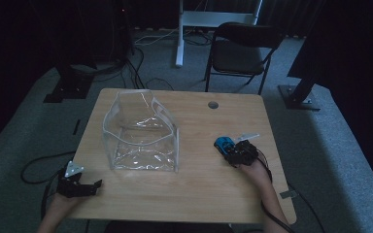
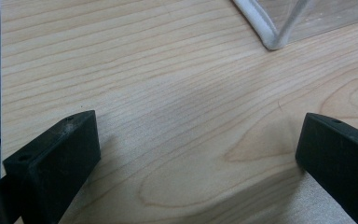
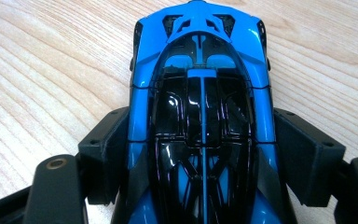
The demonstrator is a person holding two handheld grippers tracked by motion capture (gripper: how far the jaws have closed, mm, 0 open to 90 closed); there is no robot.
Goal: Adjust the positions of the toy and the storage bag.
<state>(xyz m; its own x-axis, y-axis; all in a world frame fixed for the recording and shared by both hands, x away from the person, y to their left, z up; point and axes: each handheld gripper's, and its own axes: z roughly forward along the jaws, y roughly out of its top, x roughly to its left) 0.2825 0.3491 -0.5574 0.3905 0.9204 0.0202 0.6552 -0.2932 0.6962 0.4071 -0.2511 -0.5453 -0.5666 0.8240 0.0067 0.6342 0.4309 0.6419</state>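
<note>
In the high view the left gripper point(image 1: 88, 185), black with a grey three-cornered plate on top, sits at the table's near-left corner, about 7 o'clock from the clear soft-plastic pouch point(image 1: 141, 131) with white piped edges that stands open-topped left of centre on the pale wooden table point(image 1: 199, 194). That view is too dim and small to show how its jaws stand. The left gripper view settles it: the two black jaws are spread wide apart with bare wood grain between them and nothing touching either pad, and one white-piped bottom corner of the pouch point(image 2: 272, 39) shows at about 1 o'clock, cut off by the top edge. A strip of grey carpet shows past the table's left edge there.

Farther right in the high view, the right gripper point(image 1: 230, 154) lies at about 3 o'clock from the pouch, well apart from it, with a small glossy blue-and-black toy sports car point(image 1: 224, 144) at its tip; a pale flat strip point(image 1: 246, 137) just beyond it is too blurred to identify. Whether the jaws touch the car cannot be read there. The right gripper view shows the car point(image 3: 200, 112) from above, standing on the wood, nose at 12 o'clock, its rear cut off at the bottom edge. The right gripper's point(image 3: 200, 154) jaws flank the car's two sides, their pads right against its body, clamping it.
</note>
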